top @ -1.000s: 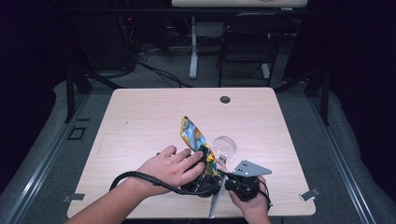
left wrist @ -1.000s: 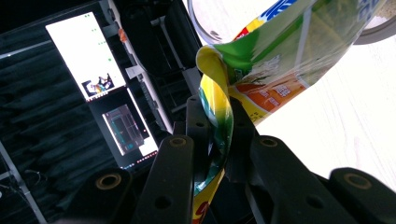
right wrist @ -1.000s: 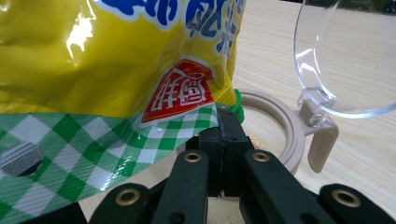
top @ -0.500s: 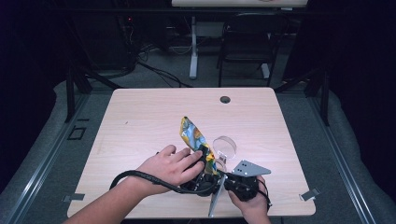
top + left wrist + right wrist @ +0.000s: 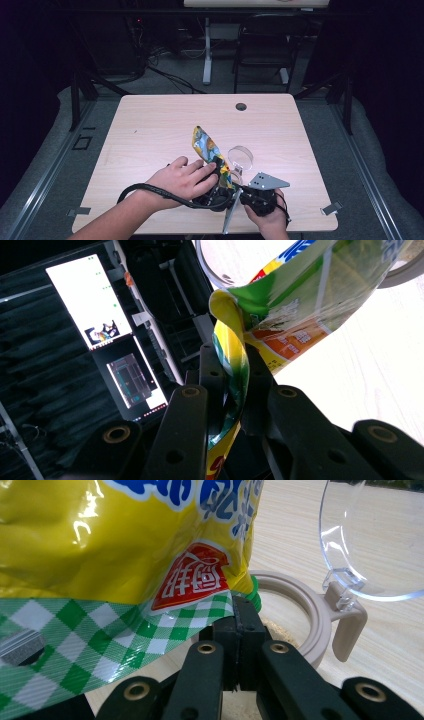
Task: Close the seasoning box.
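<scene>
A yellow and green snack bag (image 5: 206,145) stands tilted over the table's front middle, held from both sides. My left gripper (image 5: 220,181) (image 5: 231,371) is shut on the bag's (image 5: 310,295) twisted edge, which runs between its jaws. My right gripper (image 5: 248,194) (image 5: 239,614) is shut on the bag's green-checked corner (image 5: 150,630). Just behind the bag sits a round beige container (image 5: 311,616) with its clear hinged lid (image 5: 372,540) (image 5: 240,155) swung up. Part of the container is hidden by the bag.
The light wooden table (image 5: 150,130) has a dark round cable hole (image 5: 241,106) near its far edge. A black cable (image 5: 150,191) loops along the left forearm. Lit monitors (image 5: 95,305) stand off the table in the left gripper view.
</scene>
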### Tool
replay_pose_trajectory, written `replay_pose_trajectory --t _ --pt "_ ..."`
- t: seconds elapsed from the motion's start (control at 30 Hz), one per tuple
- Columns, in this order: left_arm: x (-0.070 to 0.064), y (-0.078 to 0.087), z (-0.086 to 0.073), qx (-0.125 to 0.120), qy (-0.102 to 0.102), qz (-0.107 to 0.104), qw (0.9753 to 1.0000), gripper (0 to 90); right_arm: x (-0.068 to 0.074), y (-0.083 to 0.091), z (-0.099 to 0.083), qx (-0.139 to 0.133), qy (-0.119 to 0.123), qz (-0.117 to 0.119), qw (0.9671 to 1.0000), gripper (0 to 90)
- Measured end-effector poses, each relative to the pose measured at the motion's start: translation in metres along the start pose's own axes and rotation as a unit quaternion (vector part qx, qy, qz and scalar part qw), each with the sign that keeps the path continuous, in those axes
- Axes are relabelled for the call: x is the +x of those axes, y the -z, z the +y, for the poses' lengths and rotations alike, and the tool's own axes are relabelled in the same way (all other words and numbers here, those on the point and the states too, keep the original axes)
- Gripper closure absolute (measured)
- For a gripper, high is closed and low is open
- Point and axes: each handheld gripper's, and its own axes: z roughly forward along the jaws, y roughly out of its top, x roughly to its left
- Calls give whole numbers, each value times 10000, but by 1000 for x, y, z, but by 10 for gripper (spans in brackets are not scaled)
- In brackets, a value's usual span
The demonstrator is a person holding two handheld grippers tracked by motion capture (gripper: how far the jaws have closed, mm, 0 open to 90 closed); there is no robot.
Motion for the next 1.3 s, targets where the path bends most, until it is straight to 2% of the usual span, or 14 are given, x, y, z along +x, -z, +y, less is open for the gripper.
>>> replay_pose_trajectory --t 0.07,0.2,0.23,0.3,0.37,0.47,0.5,0.53,0.57,0.63,0.73,0.77,0.9,1.3 --pt "0 1 -1 -23 78 16 10000 836 1 0 0 -32 5 18 10000 900" --pt "0 2 -2 -18 98 34 9999 835 3 1 1 -48 29 19 10000 900" --pt "1 3 -2 -6 113 -16 9999 836 3 2 2 -39 51 14 10000 900" --pt "1 3 -1 -14 117 -25 9999 836 3 3 1 -83 31 22 10000 900" --pt "4 3 0 -18 -1 51 10000 836 4 4 1 -62 24 39 10000 900" --pt "4 3 0 2 107 8 9999 836 4 5 1 -88 65 62 9999 900" --pt "6 3 1 0 20 74 10000 836 5 6 2 -102 61 71 9999 900" --pt "6 4 1 -6 28 122 9999 836 5 6 2 -108 75 64 9999 900" --pt "6 4 1 -9 110 90 9999 837 5 7 3 -112 90 71 9999 900" --pt "7 4 1 15 133 29 9999 837 5 8 3 -103 92 57 9999 900" --pt "7 3 1 14 130 39 9999 837 4 8 3 -114 84 56 9999 900" --pt "6 2 1 11 85 107 9999 837 4 8 3 -119 79 54 9999 900" --pt "5 1 -1 32 150 -9 9999 838 5 8 3 -86 83 49 9999 900" --pt "3 -1 0 19 194 -94 9998 841 3 10 2 -77 86 3 9999 900"
